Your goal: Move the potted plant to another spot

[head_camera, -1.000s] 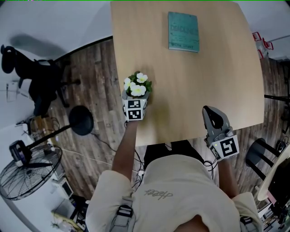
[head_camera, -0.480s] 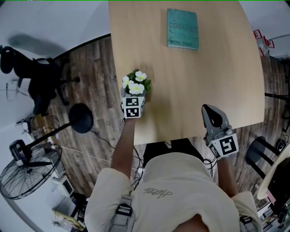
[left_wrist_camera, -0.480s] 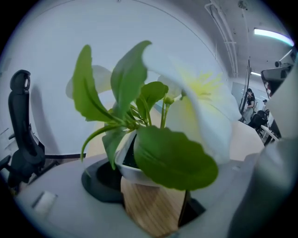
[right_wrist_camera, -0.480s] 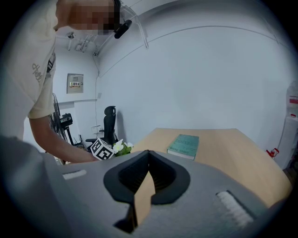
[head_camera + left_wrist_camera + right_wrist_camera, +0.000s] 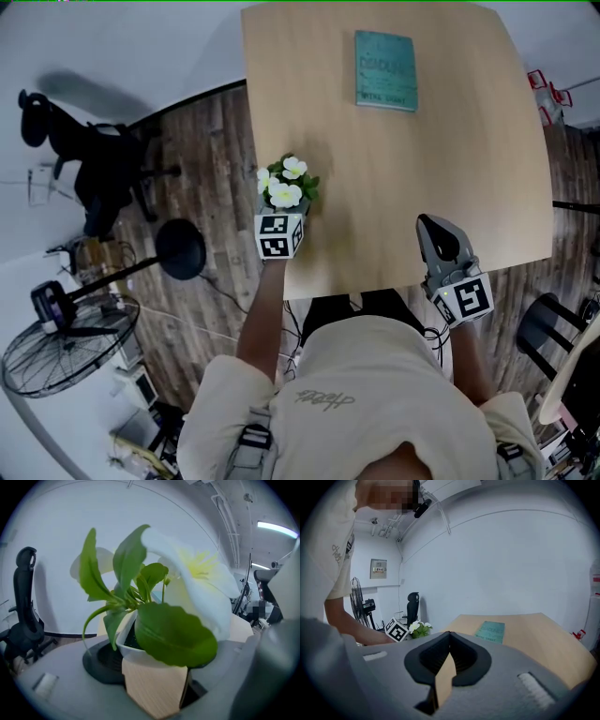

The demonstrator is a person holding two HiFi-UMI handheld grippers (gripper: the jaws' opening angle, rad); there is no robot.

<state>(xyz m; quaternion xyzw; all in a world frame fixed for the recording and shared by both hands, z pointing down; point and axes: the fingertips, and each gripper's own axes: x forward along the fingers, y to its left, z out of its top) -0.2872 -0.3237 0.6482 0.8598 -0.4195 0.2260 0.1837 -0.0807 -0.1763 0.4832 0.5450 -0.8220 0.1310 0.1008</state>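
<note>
**Materials and shapes.** The potted plant point(image 5: 287, 186) is carrying white, soft-petalled flowers over broad, glossy green leaves, all rising from a smooth white pot rim. The counter point(image 5: 450, 159) is showing a pale, matte wood grain and rounded corners. A flat teal book point(image 5: 385, 70) is lying on its far half, well apart from the plant. The floor below is showing dark, streaked planks.

**What each view adds.** The head view is showing the whole layout: a black office chair point(image 5: 94, 169) and a wire-caged fan point(image 5: 56, 347) are standing to the person's left, off the counter. The left gripper view is giving the close detail, with the leaves point(image 5: 171, 637) and one large petal filling it and the grey jaws flanking the pot on both sides. A wood-grain surface is showing under the rim there. The right gripper view is showing the plant point(image 5: 420, 629) small and distant, left of the book point(image 5: 490, 631).

**Plant and claws.** The plant is sitting over the counter's left edge, on the near half. The left claw point(image 5: 281, 217) is clenching the pot from the near side. No view is showing whether the pot is touching the counter. The right claw point(image 5: 433, 232) is lying at the counter's near edge, well apart from the plant, with its jaws point(image 5: 449, 637) pressed together on nothing.
</note>
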